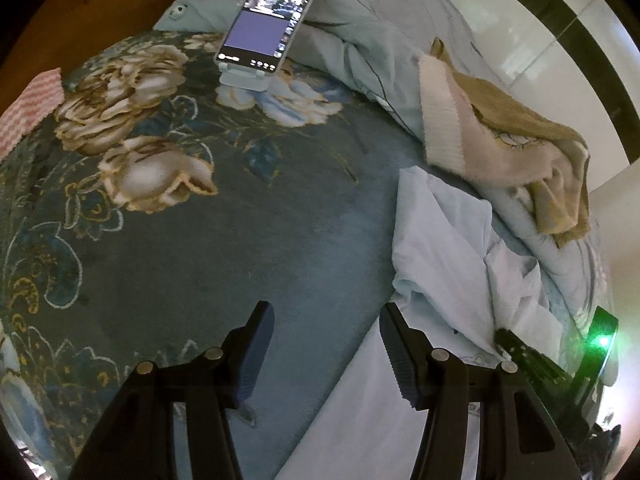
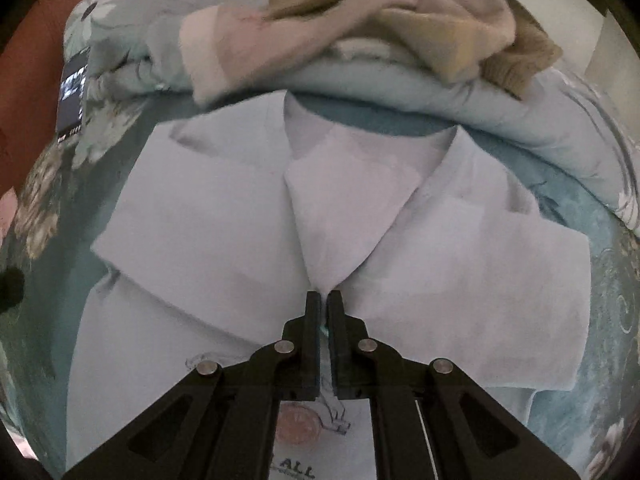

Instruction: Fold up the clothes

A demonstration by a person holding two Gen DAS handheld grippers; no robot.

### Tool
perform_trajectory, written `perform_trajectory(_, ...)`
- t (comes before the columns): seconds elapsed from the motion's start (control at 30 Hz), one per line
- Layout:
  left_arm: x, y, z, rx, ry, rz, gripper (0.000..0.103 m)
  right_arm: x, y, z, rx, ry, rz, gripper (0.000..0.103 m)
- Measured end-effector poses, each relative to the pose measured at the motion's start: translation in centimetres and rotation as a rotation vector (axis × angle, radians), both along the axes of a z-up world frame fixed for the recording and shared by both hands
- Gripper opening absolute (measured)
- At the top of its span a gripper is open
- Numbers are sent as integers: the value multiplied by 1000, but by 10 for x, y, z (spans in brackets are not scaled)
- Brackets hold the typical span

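A pale blue shirt (image 2: 200, 208) lies on the floral bedspread (image 1: 200, 240), with both side flaps folded in toward the middle. A printed picture shows on the shirt's front, under the right gripper. My right gripper (image 2: 324, 296) is shut, and a pointed fold of the shirt runs into its tips. In the left wrist view the shirt (image 1: 440, 248) is rumpled at the right. My left gripper (image 1: 326, 320) stands open above the bedspread at the shirt's left edge, with nothing gripped. The right gripper's body (image 1: 592, 344) with a green light shows at the far right.
A beige and pink sweater (image 1: 500, 132) (image 2: 360, 8) lies on a rolled pale blue quilt (image 1: 360, 20) (image 2: 400, 88) behind the shirt. A phone on a stand (image 1: 266, 20) (image 2: 72, 92) stands at the back. A pink checked cloth (image 1: 32, 100) lies at the bed's left edge.
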State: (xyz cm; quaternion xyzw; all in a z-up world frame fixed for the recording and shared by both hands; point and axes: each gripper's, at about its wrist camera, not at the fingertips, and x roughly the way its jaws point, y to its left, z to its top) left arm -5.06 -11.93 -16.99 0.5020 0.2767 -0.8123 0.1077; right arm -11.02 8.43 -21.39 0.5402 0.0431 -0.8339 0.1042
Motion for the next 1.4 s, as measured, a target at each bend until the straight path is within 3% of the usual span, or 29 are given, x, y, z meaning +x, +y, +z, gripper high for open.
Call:
perform_trajectory(0.07, -1, 3, -2, -2, -4, -10, 59, 3, 4, 5, -57, -24, 28, 17)
perform_trajectory(0.13, -1, 5, -3, -1, -6, -16, 59, 4, 12, 11, -125, -42, 46, 43)
perform_trajectory(0.23, -1, 4, -4, -2, -3, -20, 59, 0, 32, 28, -218, -12, 19, 43)
perform_trajectory(0.3, -2, 3, -5, 0, -3, -16, 59, -12, 51, 31, -267, -1, -63, 44)
perform_trajectory(0.43, -2, 4, -6, 10, -3, -14, 59, -50, 83, 14, -358, -54, -264, 44)
perform_trajectory(0.53, 0, 4, -3, 0, 3, -22, 59, -67, 87, -5, -417, -112, -337, 43)
perform_trajectory(0.6, 2, 2, -2, -5, 6, -20, 59, -72, 88, -9, -429, -118, -362, 42)
perform_trajectory(0.7, 5, -3, -3, 3, 6, -4, 59, -75, 85, -7, -427, -111, -370, 30)
perform_trajectory(0.87, 9, -6, -6, 12, 4, 6, 59, -80, 85, 6, -402, -71, -385, 30)
perform_trajectory(1.07, 14, -8, -8, 25, 1, 15, 59, -86, 84, -7, -430, -133, -429, 29)
perform_trajectory(1.1, 15, -8, -8, 24, 3, 16, 59, -87, 83, -8, -444, -137, -427, 21)
perform_trajectory(1.13, 15, -8, -7, 24, 4, 17, 59, -87, 81, -8, -457, -138, -420, 6)
perform_trajectory(1.17, 16, -9, -7, 25, 6, 19, 59, -88, 79, -5, -465, -131, -414, 4)
perform_trajectory(1.3, 18, -14, -6, 25, 17, 28, 59, -87, 65, 23, -470, -55, -364, 2)
perform_trajectory(1.4, 19, -18, -7, 32, 25, 44, 59, -85, 37, 61, -462, 38, -251, 2)
